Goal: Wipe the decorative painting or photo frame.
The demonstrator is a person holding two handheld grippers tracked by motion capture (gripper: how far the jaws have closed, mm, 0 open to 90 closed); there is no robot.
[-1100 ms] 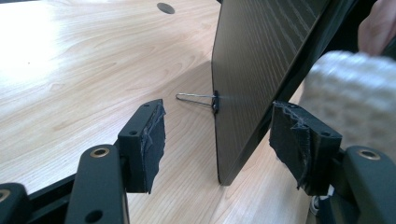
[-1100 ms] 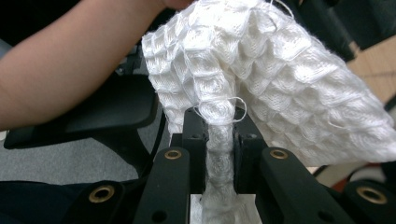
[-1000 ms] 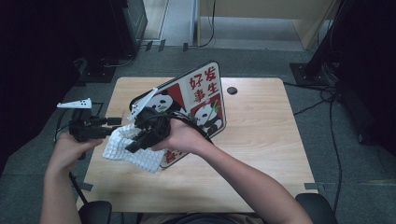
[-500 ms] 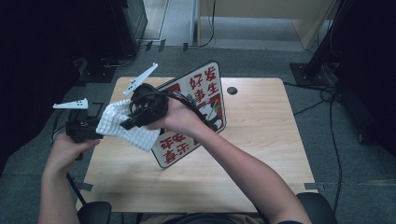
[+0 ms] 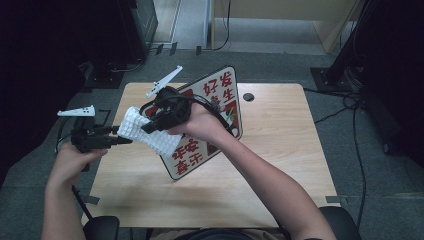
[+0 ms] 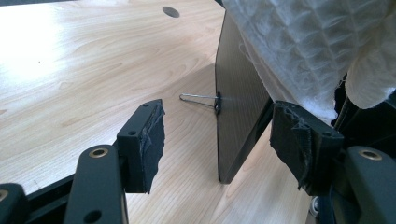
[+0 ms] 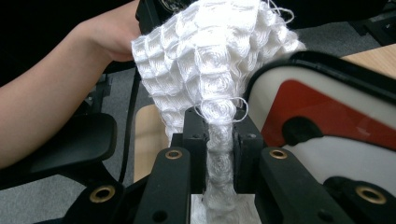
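A white sign board (image 5: 215, 100) with red characters and a panda picture stands tilted on the wooden table (image 5: 280, 150). My right gripper (image 5: 148, 127) is shut on a white waffle cloth (image 5: 150, 136) at the board's upper left edge. In the right gripper view the cloth (image 7: 205, 60) bunches between the jaws of the gripper (image 7: 218, 135), beside the board's rim (image 7: 336, 107). My left gripper (image 5: 122, 141) stands open at the board's left edge. In the left gripper view the dark back of the board (image 6: 238, 116) sits between the wide jaws, and the cloth (image 6: 317, 42) hangs above.
A thin wire stand (image 6: 198, 99) props the board from behind. A round cable hole (image 5: 248, 96) sits in the table beyond the board. Dark equipment stands to the left, cables (image 5: 345, 107) trail on the floor at the right, and a chair (image 5: 100, 227) is at the near edge.
My right gripper has carried the cloth up and leftward, from the board's lower left face to its upper left edge. The left gripper has stayed put.
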